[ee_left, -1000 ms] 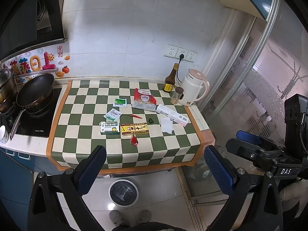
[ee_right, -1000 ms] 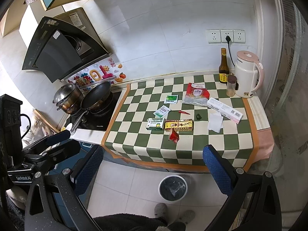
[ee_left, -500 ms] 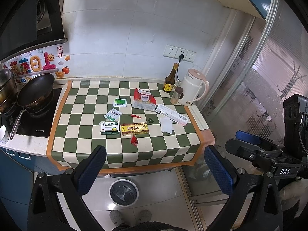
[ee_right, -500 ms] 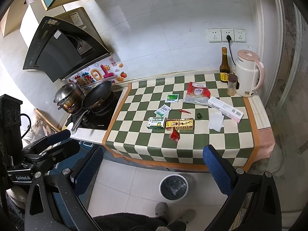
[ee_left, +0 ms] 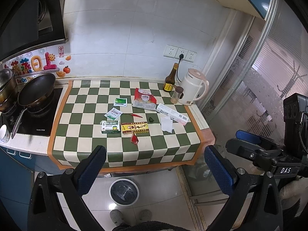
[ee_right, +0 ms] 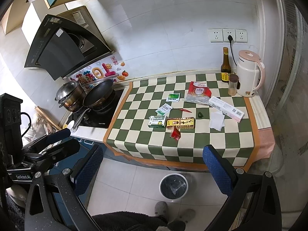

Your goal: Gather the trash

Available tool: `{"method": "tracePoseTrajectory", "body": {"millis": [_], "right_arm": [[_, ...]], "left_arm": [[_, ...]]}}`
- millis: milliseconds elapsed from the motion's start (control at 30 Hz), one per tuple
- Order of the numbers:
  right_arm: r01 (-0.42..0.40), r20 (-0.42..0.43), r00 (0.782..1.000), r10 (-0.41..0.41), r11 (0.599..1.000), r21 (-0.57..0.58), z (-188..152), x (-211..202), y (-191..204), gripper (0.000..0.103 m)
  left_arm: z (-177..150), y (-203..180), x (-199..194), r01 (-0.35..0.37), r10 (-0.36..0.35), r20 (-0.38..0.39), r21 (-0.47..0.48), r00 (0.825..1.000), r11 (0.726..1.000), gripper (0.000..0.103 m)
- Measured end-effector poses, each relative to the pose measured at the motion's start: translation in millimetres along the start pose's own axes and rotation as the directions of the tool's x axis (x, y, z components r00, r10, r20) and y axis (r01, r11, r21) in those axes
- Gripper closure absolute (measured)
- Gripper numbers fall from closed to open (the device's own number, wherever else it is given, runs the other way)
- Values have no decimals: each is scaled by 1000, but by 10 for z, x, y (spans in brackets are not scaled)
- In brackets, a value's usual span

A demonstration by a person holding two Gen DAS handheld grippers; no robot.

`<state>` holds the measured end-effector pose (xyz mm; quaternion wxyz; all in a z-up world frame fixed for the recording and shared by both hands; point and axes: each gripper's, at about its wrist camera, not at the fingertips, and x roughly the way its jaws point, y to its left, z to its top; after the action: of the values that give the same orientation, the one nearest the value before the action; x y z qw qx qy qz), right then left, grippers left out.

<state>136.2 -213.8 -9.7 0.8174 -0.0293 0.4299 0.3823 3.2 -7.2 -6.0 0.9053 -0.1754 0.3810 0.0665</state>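
Litter lies on the green-and-cream checked cloth [ee_left: 86,146]: a green-white medicine box [ee_left: 111,126], a yellow-red box [ee_left: 135,127], a red sachet [ee_left: 134,139], two green-white sachets [ee_left: 120,101], a red chili [ee_left: 136,115], a red snack bag [ee_left: 144,100], a white "Doctor" tube box [ee_left: 171,113] and a white tissue [ee_left: 166,124]. A round bin [ee_left: 124,192] with a black liner stands on the floor below the counter. My left gripper [ee_left: 154,171] and right gripper [ee_right: 152,168] both hang open and empty, well short of the counter.
A black pan [ee_left: 35,91] and a steel pot [ee_right: 70,94] sit on the cooktop at the left. A brown bottle [ee_left: 170,79], a small jar [ee_left: 177,95] and a white kettle [ee_left: 193,89] stand at the back right. A glass partition [ee_left: 269,88] borders the right side.
Both views have drifted very slightly; the items on the counter lie as before and both grippers have stayed open.
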Motion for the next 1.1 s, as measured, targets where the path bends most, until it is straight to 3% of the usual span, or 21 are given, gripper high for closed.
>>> {"method": "tracePoseTrajectory", "body": {"millis": [433, 500, 1100], "right_arm": [[1, -1, 1000, -1, 1000, -2, -8, -15, -11, 0], [0, 1, 1000, 0, 1000, -1, -9, -16, -14, 0], [-3, 5, 1000, 3, 1000, -3, -103, -17, 81, 0]], "left_arm": [[1, -11, 51, 4, -4, 3, 4, 1000, 1000, 0], [-42, -15, -127, 6, -6, 3, 2, 1000, 1000, 0], [-7, -84, -179, 12, -12, 2, 12, 1000, 1000, 0]]}}
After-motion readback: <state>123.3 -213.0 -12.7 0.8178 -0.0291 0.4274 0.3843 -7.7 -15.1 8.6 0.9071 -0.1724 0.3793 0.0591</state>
